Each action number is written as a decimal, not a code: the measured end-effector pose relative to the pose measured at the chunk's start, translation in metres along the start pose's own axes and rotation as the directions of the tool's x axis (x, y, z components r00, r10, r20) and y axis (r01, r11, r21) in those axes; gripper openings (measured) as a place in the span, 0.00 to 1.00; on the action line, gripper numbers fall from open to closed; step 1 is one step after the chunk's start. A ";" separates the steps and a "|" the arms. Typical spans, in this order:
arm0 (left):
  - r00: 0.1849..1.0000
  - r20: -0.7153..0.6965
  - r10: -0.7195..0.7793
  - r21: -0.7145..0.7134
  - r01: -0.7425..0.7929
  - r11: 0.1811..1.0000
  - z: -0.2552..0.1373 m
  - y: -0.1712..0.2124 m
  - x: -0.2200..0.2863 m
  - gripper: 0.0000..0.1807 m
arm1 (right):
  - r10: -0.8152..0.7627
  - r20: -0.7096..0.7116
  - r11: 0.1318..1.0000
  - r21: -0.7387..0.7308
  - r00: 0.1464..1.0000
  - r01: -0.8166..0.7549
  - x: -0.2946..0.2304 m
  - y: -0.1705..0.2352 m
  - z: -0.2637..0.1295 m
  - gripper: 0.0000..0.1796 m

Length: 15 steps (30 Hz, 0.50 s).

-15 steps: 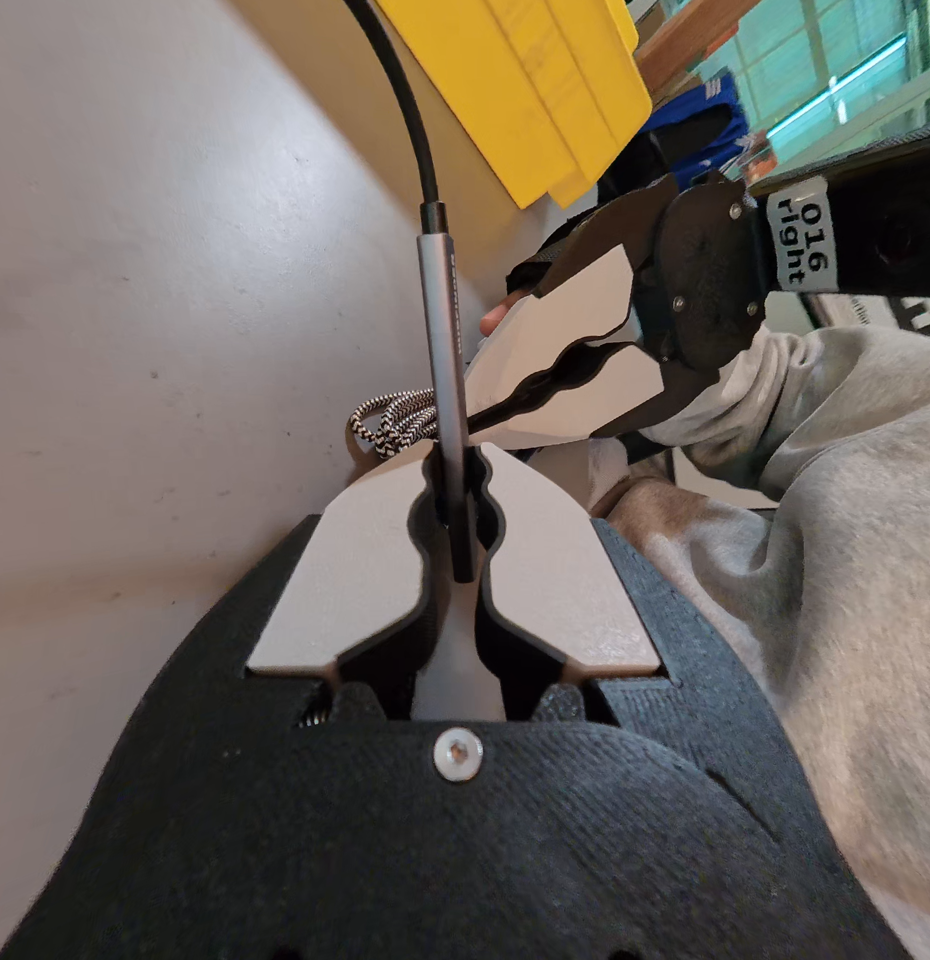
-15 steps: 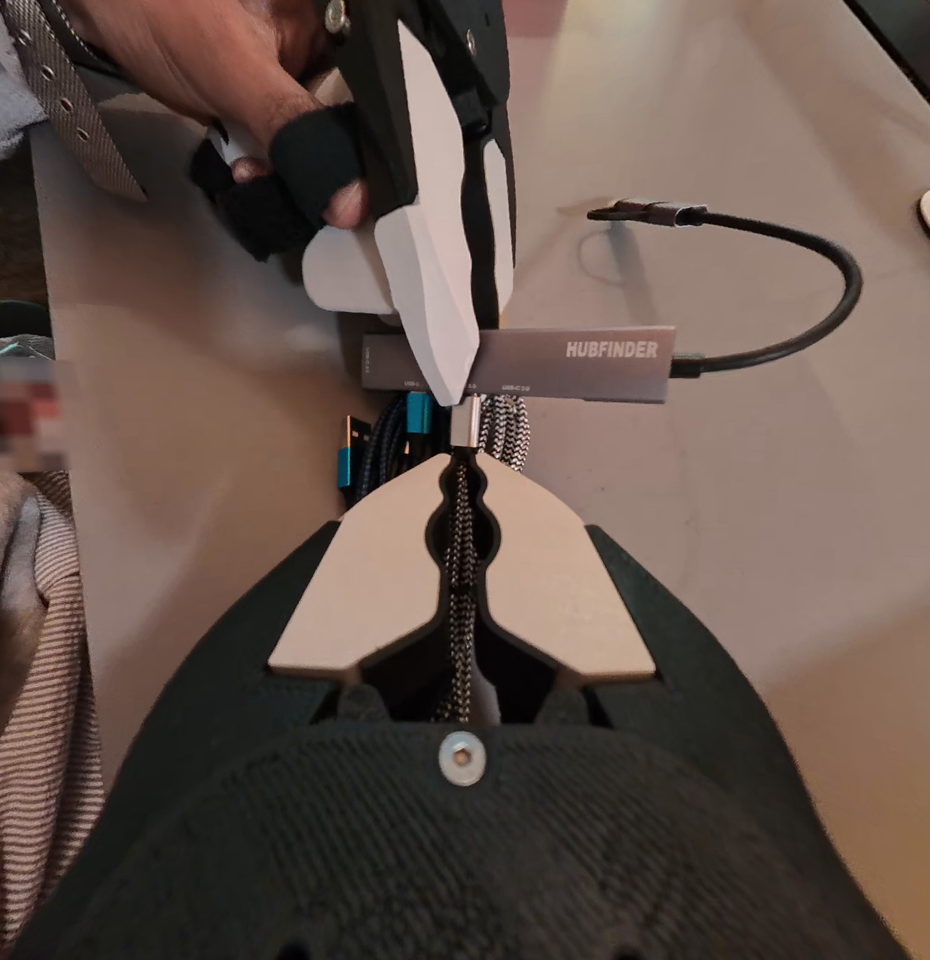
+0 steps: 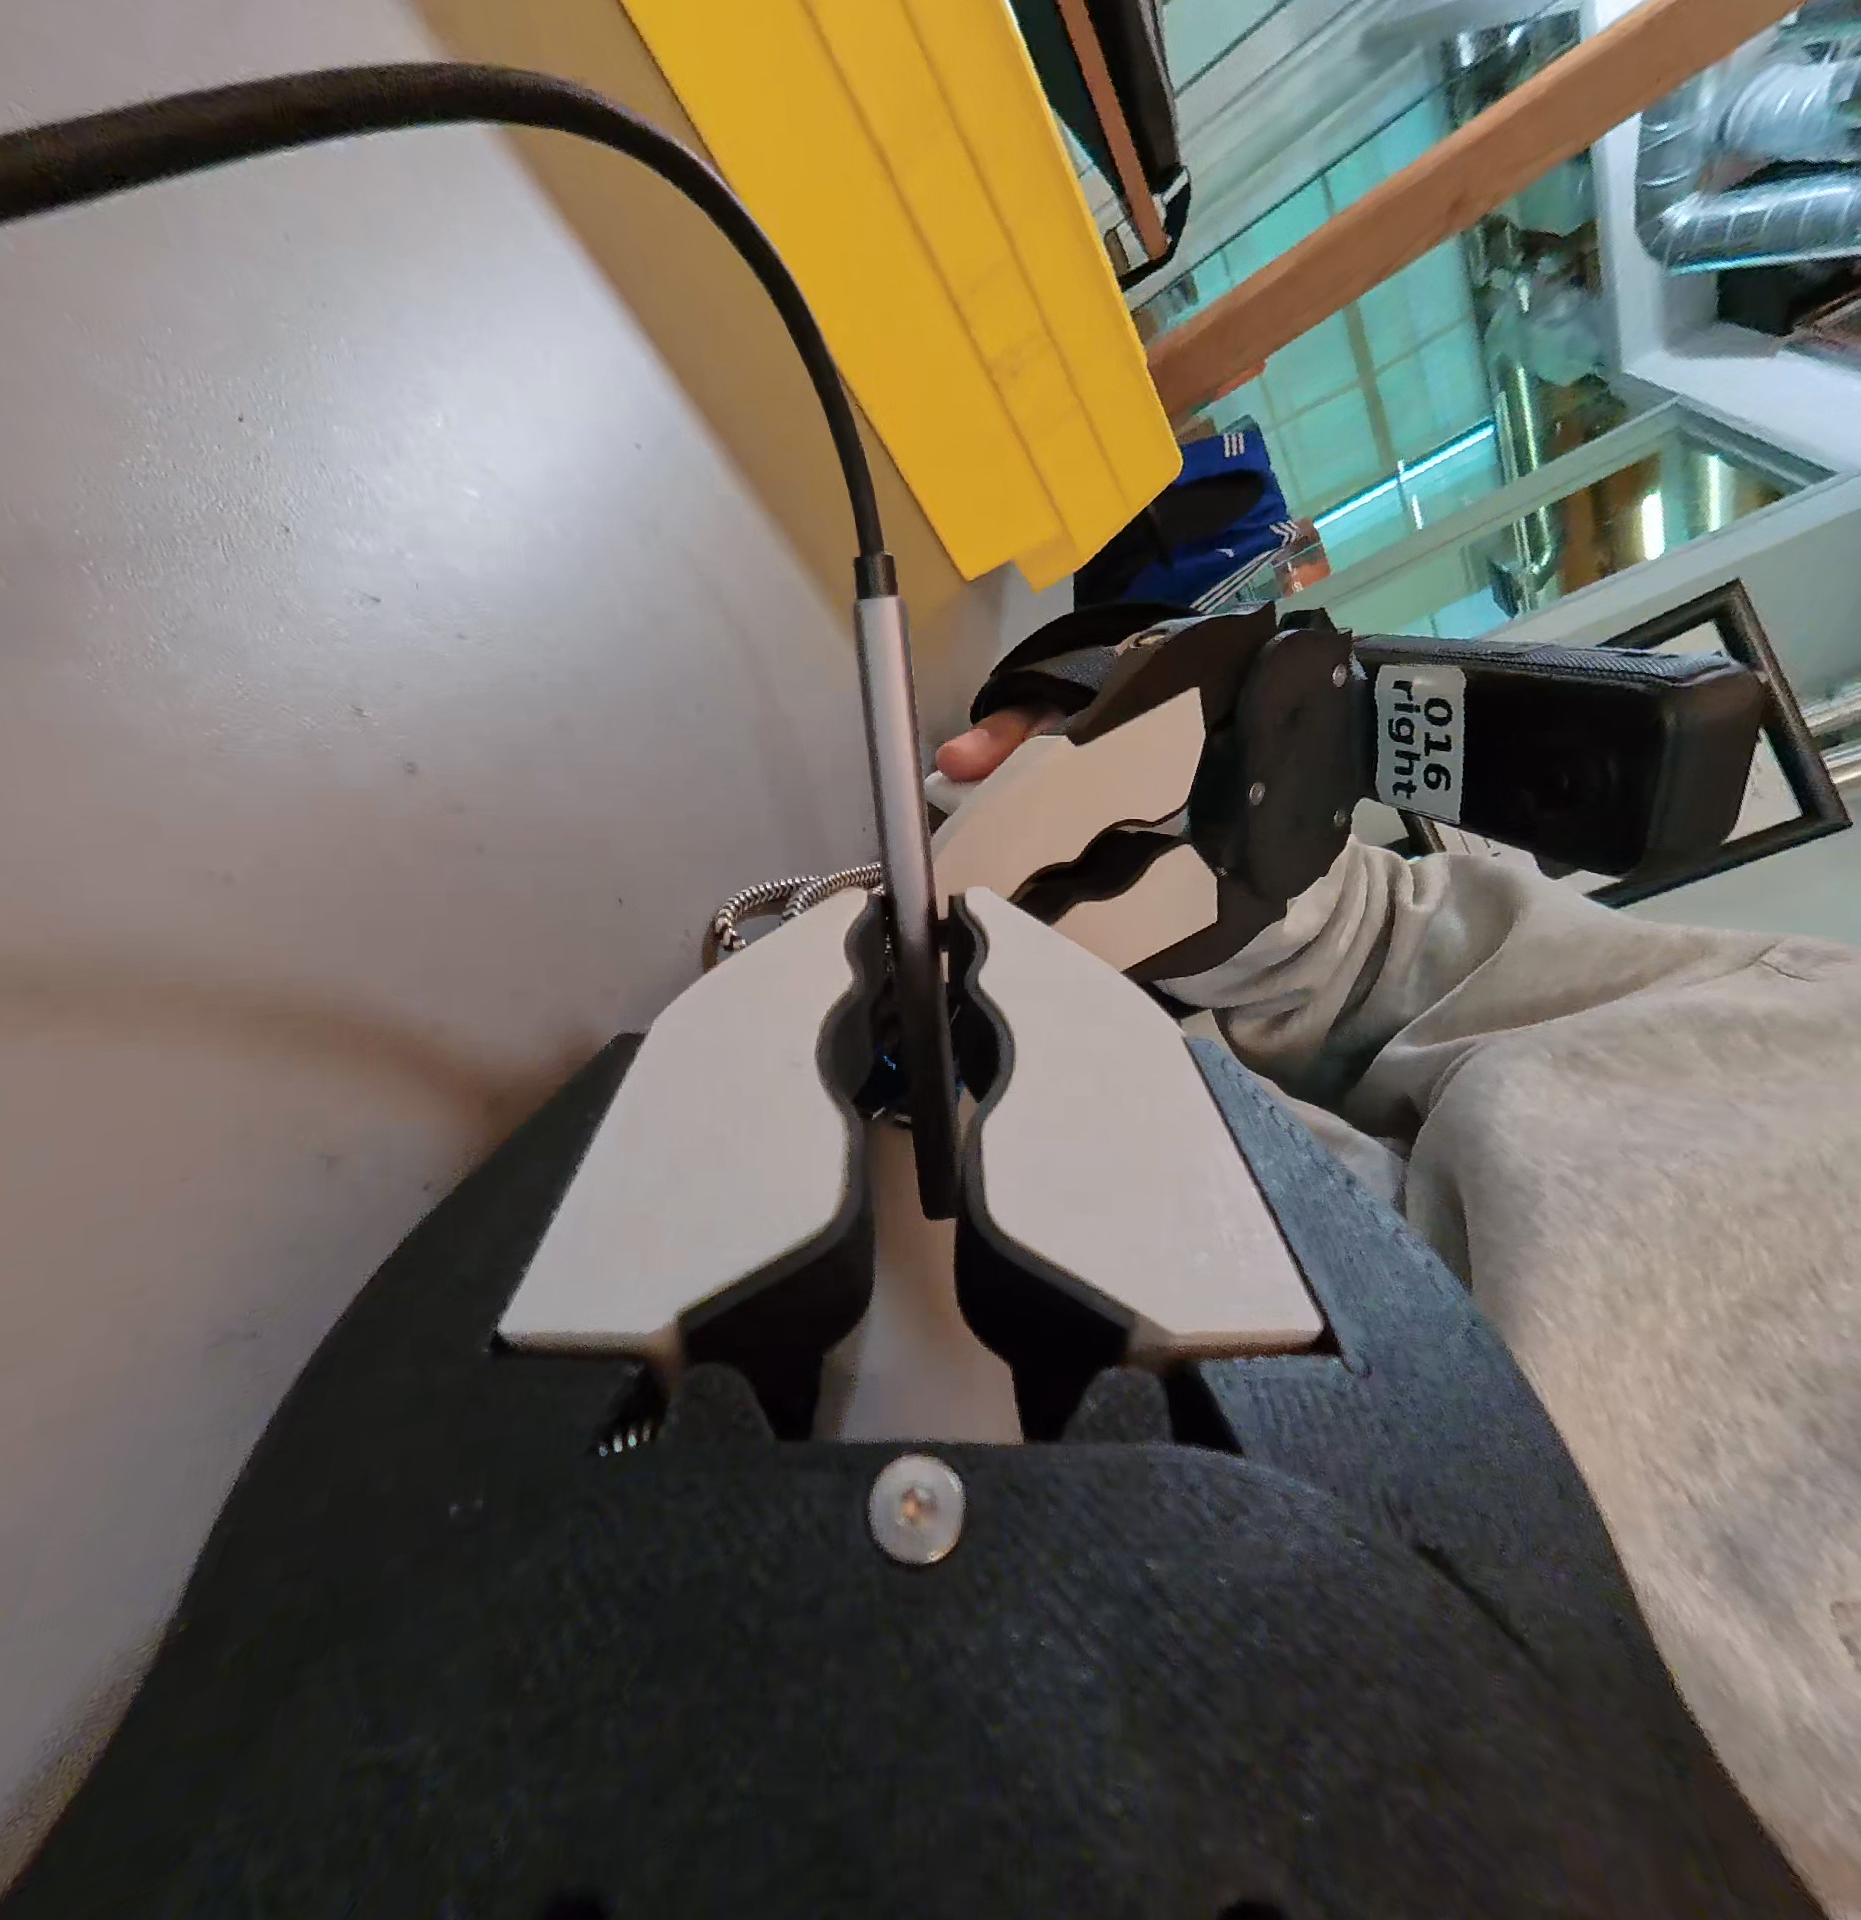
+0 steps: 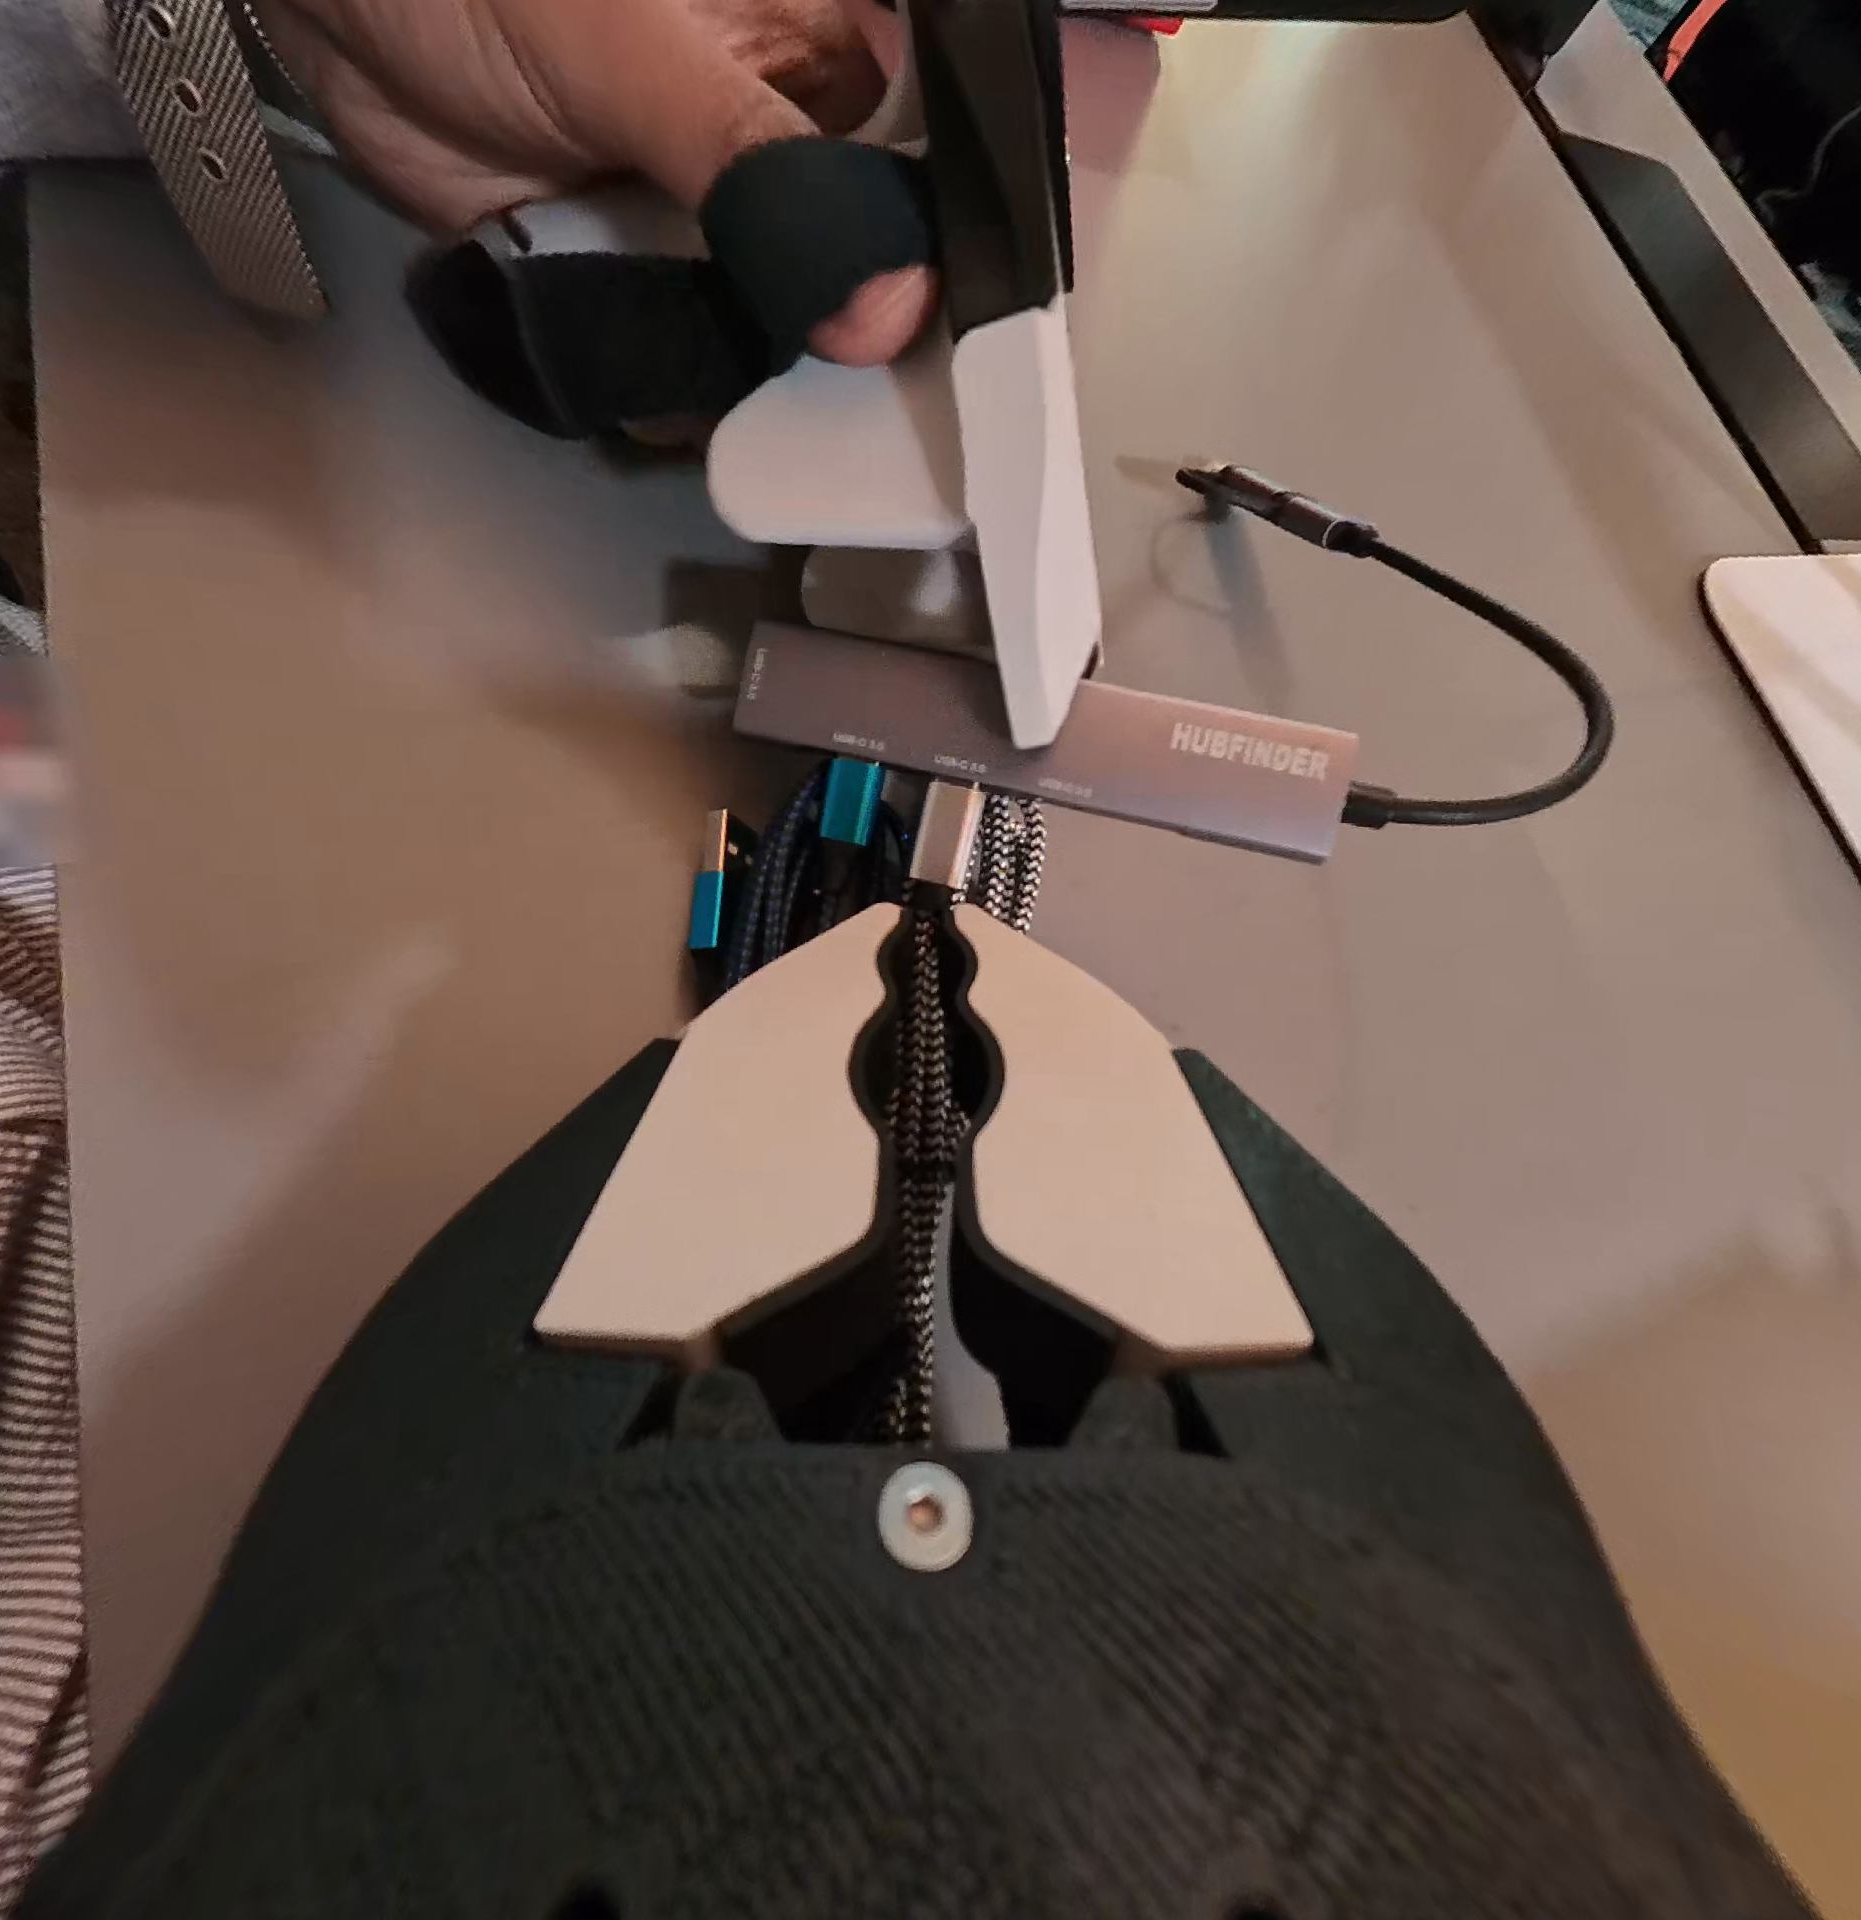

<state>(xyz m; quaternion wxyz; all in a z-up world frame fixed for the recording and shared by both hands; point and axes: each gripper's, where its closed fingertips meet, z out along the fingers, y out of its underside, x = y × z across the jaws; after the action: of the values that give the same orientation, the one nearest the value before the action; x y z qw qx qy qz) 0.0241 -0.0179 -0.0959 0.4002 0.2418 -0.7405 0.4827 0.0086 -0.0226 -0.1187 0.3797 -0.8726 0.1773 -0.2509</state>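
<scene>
A slim grey USB hub (image 4: 1196,764) lies on the pale table (image 4: 1425,1091); its short black cable (image 4: 1528,665) curves off to the right. My left gripper (image 3: 910,914) is shut on the hub (image 3: 895,769), seen edge-on, and shows from above in the right wrist view (image 4: 1040,665). My right gripper (image 4: 926,914) is shut on a black-and-white braided cable (image 4: 921,1143). The cable's silver plug (image 4: 947,831) sits at a port on the hub's near edge. A blue-plug cable (image 4: 851,800) sits in the port beside it. The right gripper also shows in the left wrist view (image 3: 1009,883).
A yellow bin (image 3: 957,260) stands at the table's far side. A coil of blue braided cable (image 4: 770,894) with a loose blue plug lies left of the hub. A pale flat board (image 4: 1799,665) lies at the right edge. A grey sleeve (image 3: 1580,1143) is close on the right. Both grippers' tips are close together, under 4 cm apart.
Both grippers have lifted and tilted with the hub and braided cable still gripped. The hub now sits slanted in the right wrist view, and more of the silver plug shows.
</scene>
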 end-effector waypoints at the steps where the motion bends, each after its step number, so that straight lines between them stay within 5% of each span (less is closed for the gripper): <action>1: 1.000 0.006 0.002 -0.007 -0.002 1.000 0.001 0.001 -0.001 0.07 | -0.009 0.002 1.000 0.002 1.000 0.009 -0.001 0.000 0.000 0.02; 15: 1.000 0.000 0.002 0.022 -0.002 1.000 0.002 -0.004 0.000 0.06 | -0.013 -0.073 0.999 0.030 0.997 0.015 0.008 -0.004 -0.004 0.08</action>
<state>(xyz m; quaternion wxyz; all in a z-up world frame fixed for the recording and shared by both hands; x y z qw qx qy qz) 0.0264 -0.0211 -0.0937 0.3972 0.2452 -0.7354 0.4911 0.0133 -0.0263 -0.1116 0.3845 -0.8582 0.1812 -0.2879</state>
